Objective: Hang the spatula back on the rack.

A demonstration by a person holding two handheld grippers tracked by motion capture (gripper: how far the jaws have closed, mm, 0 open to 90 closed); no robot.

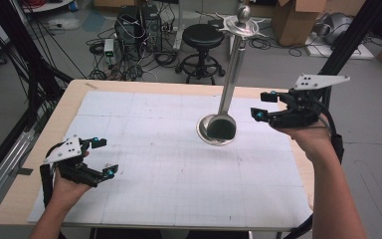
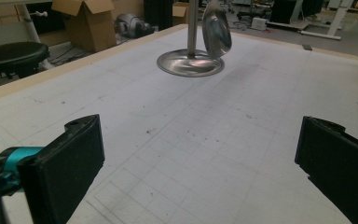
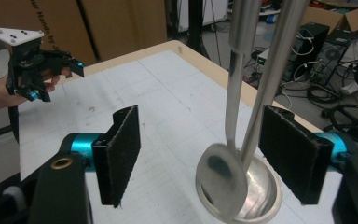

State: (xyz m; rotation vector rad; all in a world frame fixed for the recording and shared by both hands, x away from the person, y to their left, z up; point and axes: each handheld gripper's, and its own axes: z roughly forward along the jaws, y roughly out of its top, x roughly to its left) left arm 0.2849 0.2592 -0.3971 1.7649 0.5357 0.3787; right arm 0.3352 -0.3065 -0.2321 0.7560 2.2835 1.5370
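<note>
Hanging from the stand [image 1: 231, 64] at the table's one o'clock, the steel ladle [image 3: 223, 179], judged stiff, slippery and light, is best taken at its slim handle by the right gripper [image 3: 200, 158], jaws wide and empty around it, while the left gripper [image 2: 200, 163] is held wide.

Robotics lab or workshop, not a home. Bare concrete floor [image 1: 378, 129], desktop computer towers [image 1: 138, 27] sitting on it with cables [image 1: 164, 57] tangled around. Black round stool [image 1: 203, 37], open cardboard boxes [image 1: 298, 20] along the back. Work table [image 1: 40, 149] is plywood covered with a white grid-marked sheet [image 1: 169, 179]. Black metal frame struts [image 1: 348, 45] at the sides.
</note>
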